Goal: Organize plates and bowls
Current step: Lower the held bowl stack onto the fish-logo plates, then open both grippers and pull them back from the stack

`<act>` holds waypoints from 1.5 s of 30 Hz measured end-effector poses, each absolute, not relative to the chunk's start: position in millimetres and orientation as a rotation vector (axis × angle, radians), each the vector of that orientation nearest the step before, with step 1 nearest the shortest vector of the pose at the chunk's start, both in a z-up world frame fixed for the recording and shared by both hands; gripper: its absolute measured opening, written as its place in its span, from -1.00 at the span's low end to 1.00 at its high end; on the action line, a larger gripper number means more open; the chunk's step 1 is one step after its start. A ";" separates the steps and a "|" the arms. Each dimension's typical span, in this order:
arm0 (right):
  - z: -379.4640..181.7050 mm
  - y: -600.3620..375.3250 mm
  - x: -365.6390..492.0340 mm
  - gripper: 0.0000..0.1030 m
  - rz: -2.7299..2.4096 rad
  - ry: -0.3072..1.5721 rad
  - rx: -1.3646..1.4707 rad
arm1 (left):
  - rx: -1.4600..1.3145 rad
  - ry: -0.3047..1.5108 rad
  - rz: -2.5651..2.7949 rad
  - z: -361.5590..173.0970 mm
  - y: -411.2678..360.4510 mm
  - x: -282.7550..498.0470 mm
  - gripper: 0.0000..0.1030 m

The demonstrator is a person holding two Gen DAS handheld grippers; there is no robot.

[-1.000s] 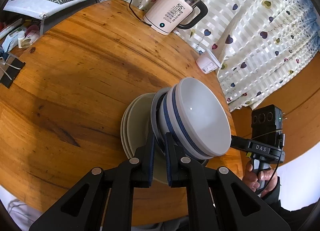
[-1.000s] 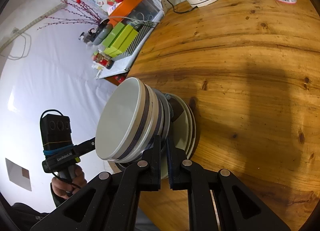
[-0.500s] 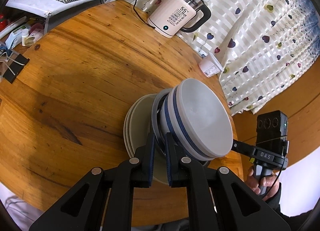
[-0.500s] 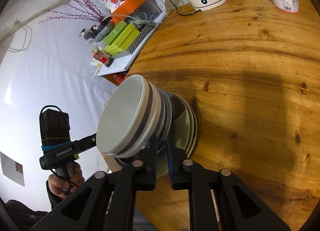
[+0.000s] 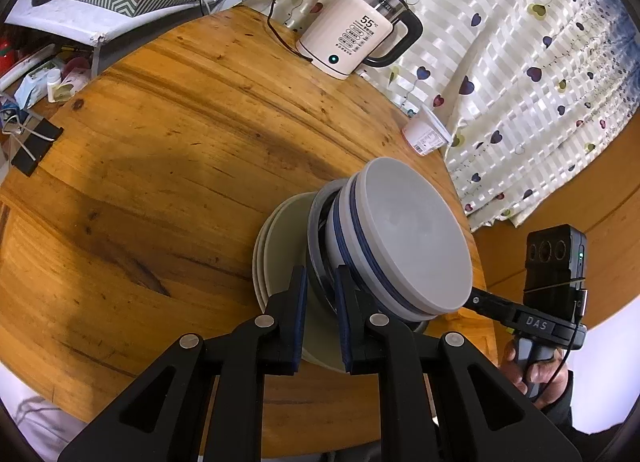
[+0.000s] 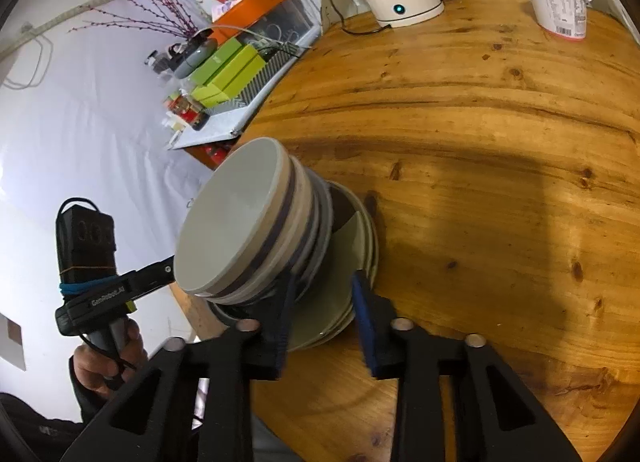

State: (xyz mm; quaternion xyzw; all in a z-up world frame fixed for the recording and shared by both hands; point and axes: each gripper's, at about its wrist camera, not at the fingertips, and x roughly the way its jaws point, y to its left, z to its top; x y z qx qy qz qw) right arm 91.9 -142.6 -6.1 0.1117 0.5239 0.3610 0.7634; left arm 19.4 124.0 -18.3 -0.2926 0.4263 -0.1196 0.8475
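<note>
1. The stack of bowls [image 5: 400, 238] sits nested on the stack of plates [image 5: 276, 246], and the plates lie on the round wooden table [image 5: 160, 166], close to its near edge.
2. My left gripper [image 5: 320, 314] has its blue pads narrowly parted around the rim of the lowest bowl; whether they actually pinch it I cannot tell (the gap looks slightly wider than the rim).
3. My right gripper [image 6: 324, 318] is spread wide, with one finger tucked under the bowls [image 6: 248, 222] and the other over the plate edge [image 6: 360, 258], gripping nothing.
4. In the right wrist view the fingers look slightly blurred.
5. Each wrist view shows the opposite handheld unit at the far side of the stack.
6. An electric kettle [image 5: 356, 42] reading 55 stands at the far edge of the table, and a white lidded cup [image 5: 426, 134] stands nearer, by the heart-patterned curtain [image 5: 520, 62].
</note>
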 end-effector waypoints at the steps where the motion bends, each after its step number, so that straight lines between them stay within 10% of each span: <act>1: -5.2 -142.0 91.4 -0.69 0.791 1.135 0.244 | -0.615 0.900 -0.252 -18.3 124.1 19.8 -0.72; 24: 2.9 -142.9 77.9 -0.81 0.762 1.070 0.120 | -0.561 0.901 -0.238 -13.8 121.3 17.7 -0.72; 45: 21.4 -146.0 19.9 0.28 0.694 0.946 -0.113 | -0.292 0.862 -0.073 11.6 55.9 -26.3 0.08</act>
